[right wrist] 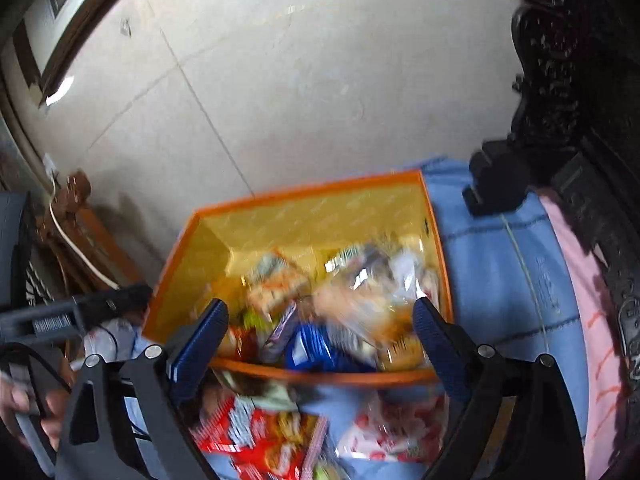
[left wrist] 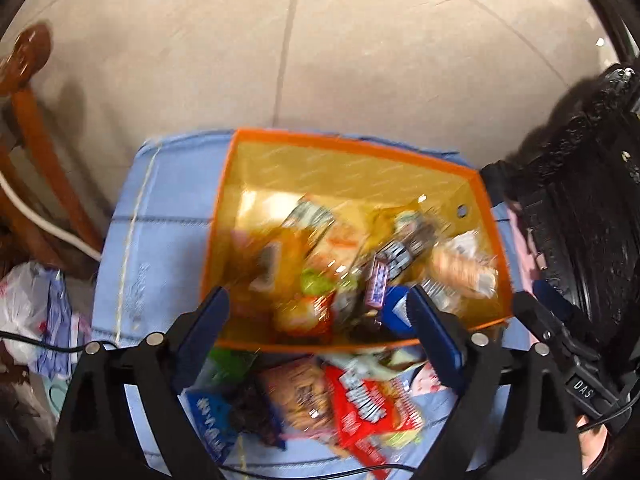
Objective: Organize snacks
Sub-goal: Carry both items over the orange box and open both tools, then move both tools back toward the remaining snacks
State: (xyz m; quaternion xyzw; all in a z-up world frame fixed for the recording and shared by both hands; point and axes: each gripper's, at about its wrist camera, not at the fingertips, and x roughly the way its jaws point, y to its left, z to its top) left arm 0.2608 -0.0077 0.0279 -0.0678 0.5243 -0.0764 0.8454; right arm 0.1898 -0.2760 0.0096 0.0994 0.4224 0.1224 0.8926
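An orange box [left wrist: 352, 144] [right wrist: 304, 192] with yellow inner walls stands on a blue cloth [left wrist: 168, 200] [right wrist: 492, 272]. It holds several snack packs, among them a brown chocolate bar [left wrist: 376, 284] and a blue pack [right wrist: 312, 348]. In front of it on the cloth lie a red pack [left wrist: 368, 404] [right wrist: 256, 436], a cookie pack [left wrist: 300, 396], a blue bag [left wrist: 212, 420] and a pink-and-white pack [right wrist: 396, 428]. My left gripper [left wrist: 316, 300] hovers open over the box's near rim, nothing between its fingers. My right gripper [right wrist: 320, 308] is open above the same rim, also empty.
A wooden chair [left wrist: 36, 120] and a white plastic bag [left wrist: 24, 300] are on the left. Dark carved furniture [left wrist: 592, 160] [right wrist: 580, 80] rises at the right, with pink cloth [right wrist: 580, 280] below it. Pale floor tiles [left wrist: 320, 40] lie beyond the box. A black block [right wrist: 496, 184] sits at the cloth's far edge.
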